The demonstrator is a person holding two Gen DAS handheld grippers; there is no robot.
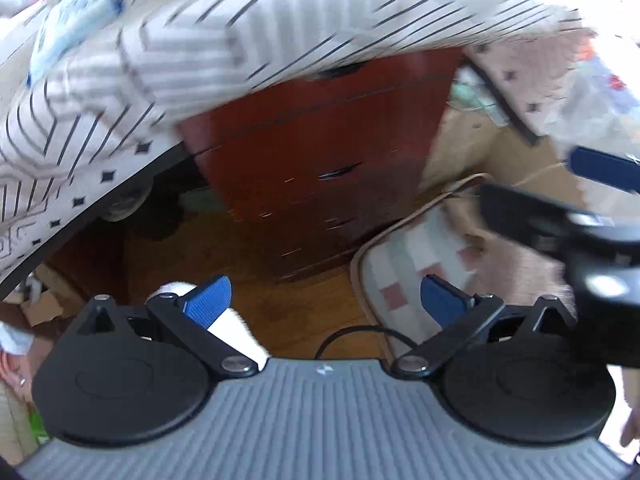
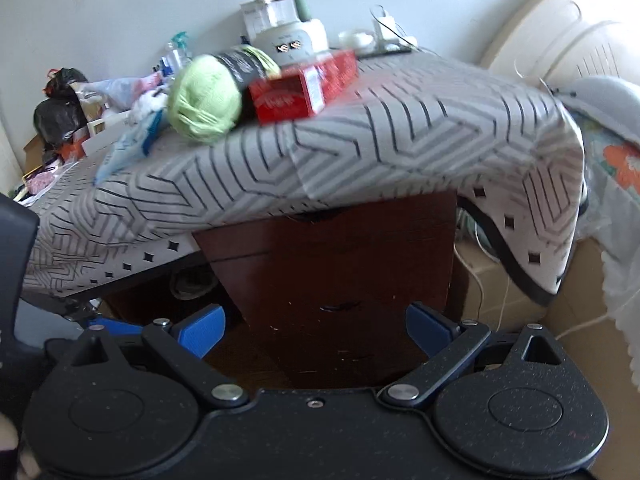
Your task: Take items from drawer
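Both the left gripper [image 1: 326, 302] and the right gripper [image 2: 316, 332] have their jaws spread with nothing between them, and both face a reddish-brown drawer unit [image 2: 332, 264] tucked under the patterned cloth [image 2: 360, 140] draping the counter. The drawers look closed, so any items inside are hidden; the slot handle of the middle drawer [image 2: 338, 306] lies straight ahead of the right jaws, its long axis running left to right. The right gripper seems nearer, so it looks better placed to pull.

Both wrist views look forward from low and near at the dark red wooden drawer cabinet [image 1: 320, 152] [image 2: 332, 280] (shared), the right angled higher.
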